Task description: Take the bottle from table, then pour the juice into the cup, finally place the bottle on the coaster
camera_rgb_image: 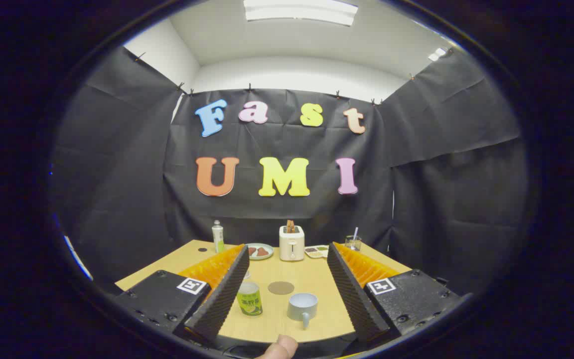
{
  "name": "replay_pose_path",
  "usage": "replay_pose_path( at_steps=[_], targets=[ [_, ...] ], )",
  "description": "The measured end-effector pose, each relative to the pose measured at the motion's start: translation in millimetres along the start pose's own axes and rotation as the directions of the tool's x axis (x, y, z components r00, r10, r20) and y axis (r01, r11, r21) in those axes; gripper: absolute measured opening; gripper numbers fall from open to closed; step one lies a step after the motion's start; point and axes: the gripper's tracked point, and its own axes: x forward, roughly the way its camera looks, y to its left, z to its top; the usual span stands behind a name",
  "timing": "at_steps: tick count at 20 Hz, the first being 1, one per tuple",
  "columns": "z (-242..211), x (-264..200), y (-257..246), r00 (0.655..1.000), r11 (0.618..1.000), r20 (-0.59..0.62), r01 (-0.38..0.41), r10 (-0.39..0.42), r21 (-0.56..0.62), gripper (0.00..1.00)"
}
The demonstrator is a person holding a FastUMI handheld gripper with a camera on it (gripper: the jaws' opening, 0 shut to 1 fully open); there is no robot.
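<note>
While your gripper (287, 286) hangs with jaws released, the bottle (249, 298) stands upright between the fingers beside the cup (302, 306), whose handle points toward you near the table's (272, 324) front edge; the coaster (281, 287) lies beyond.

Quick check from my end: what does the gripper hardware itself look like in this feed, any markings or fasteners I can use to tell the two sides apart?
The gripper has two long wedge-shaped fingers with finely ribbed inner faces and ridged outer sides. Each sits on a black block with screws; a square black-and-white tag marks the left block and another the right block. A fingertip shows beneath them.
</note>
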Motion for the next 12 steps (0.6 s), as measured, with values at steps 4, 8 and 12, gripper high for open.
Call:
replay_pose_path(
  at_steps=[4, 8, 12],
  targets=[
    [-0.7, 0.7, 4.3, 1.000, 1.000, -0.008, 0.002, -0.002, -0.003, 1.00],
    [-3.0, 2.5, 10.0, 1.000, 1.000, -0.017, -0.009, 0.009, 0.000, 1.00],
    [-7.7, 6.0, 10.2, 1.000, 1.000, -0.021, 0.002, -0.002, 0.004, 1.00]
  ],
)
